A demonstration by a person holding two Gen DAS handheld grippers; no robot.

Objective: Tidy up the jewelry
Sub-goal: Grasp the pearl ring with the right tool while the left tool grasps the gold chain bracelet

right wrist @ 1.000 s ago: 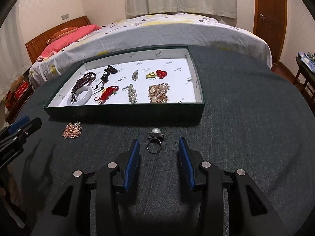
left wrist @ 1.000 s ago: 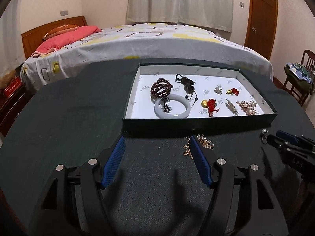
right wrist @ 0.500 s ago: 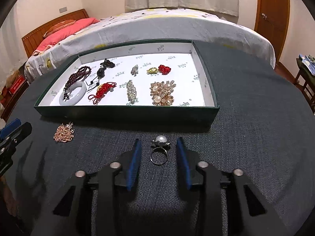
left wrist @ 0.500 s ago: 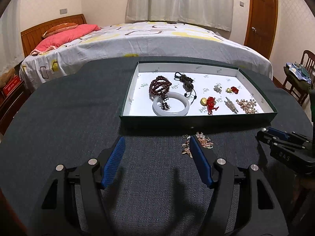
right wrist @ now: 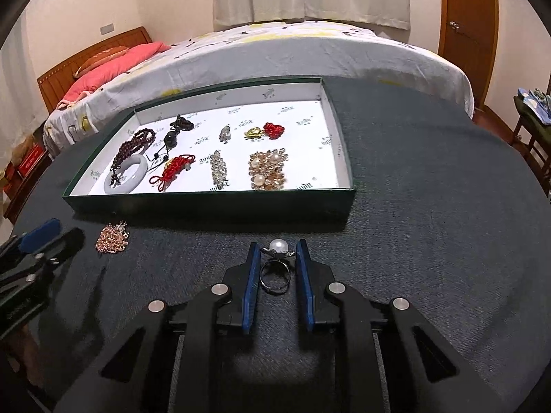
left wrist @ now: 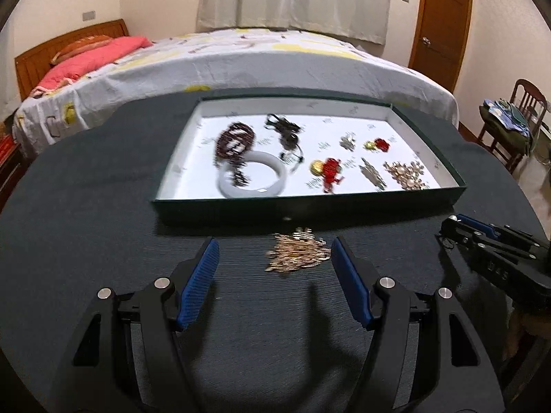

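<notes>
A pearl ring [right wrist: 279, 254] lies on the dark tablecloth in front of the green tray [right wrist: 206, 203]. My right gripper [right wrist: 278, 243] straddles it and its jaws are closing, each blue pad a sliver away from the ring's setting. The ring still rests on the cloth. A rose-gold cluster piece [left wrist: 296, 253] lies just ahead of my left gripper [left wrist: 273, 241], between its wide-open fingers and untouched. The tray [left wrist: 310, 211] holds a white bangle [left wrist: 253, 179], dark beads, red knot charms and pearl brooches. The right gripper's tips [left wrist: 451, 230] show at the right of the left wrist view.
The round table's edge curves close on both sides. Behind it stands a bed [right wrist: 310, 44] with a pink pillow. A wooden door [left wrist: 440, 24] and a chair [left wrist: 516, 117] with clothes are at the right. Bare cloth lies to the right of the tray.
The right jaws have narrowed around the pearl ring. The left gripper has shifted forward and to the right, so the rose-gold piece now sits between its fingers instead of behind the right finger.
</notes>
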